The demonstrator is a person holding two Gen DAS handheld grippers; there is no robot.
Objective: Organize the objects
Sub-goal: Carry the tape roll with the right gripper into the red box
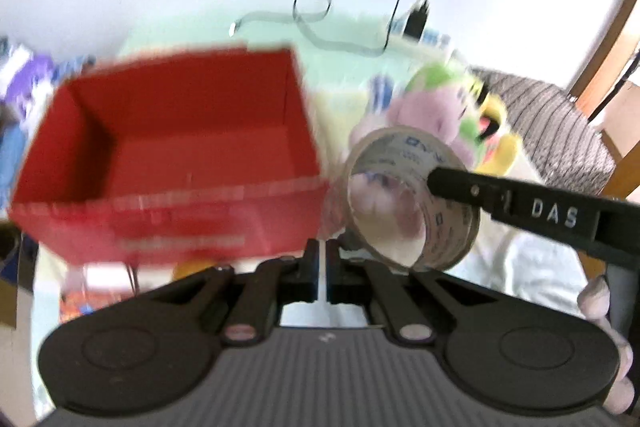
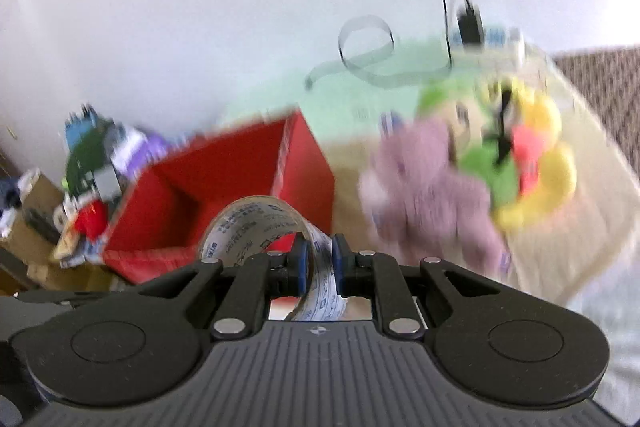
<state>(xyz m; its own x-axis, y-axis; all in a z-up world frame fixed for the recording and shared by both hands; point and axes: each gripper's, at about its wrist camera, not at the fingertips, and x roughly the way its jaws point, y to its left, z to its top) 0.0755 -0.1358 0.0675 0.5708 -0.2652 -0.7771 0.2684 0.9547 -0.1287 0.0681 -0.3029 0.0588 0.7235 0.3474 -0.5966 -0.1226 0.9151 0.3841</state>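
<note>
An open, empty red cardboard box fills the left of the left wrist view, its near wall just beyond my left gripper. That gripper is shut, with only a thin pale sliver between its tips, and it looks to hold nothing. A roll of clear packing tape hangs in the air to the right of the box. My right gripper is shut on the roll's wall. In the right wrist view the tape roll sits in my right gripper, in front of the red box.
Soft plush toys in purple, green and yellow lie to the right of the box on a pale cloth. A flat grey cable loops at the back. Small cluttered items crowd the left side. A hand's fingers hold the right gripper.
</note>
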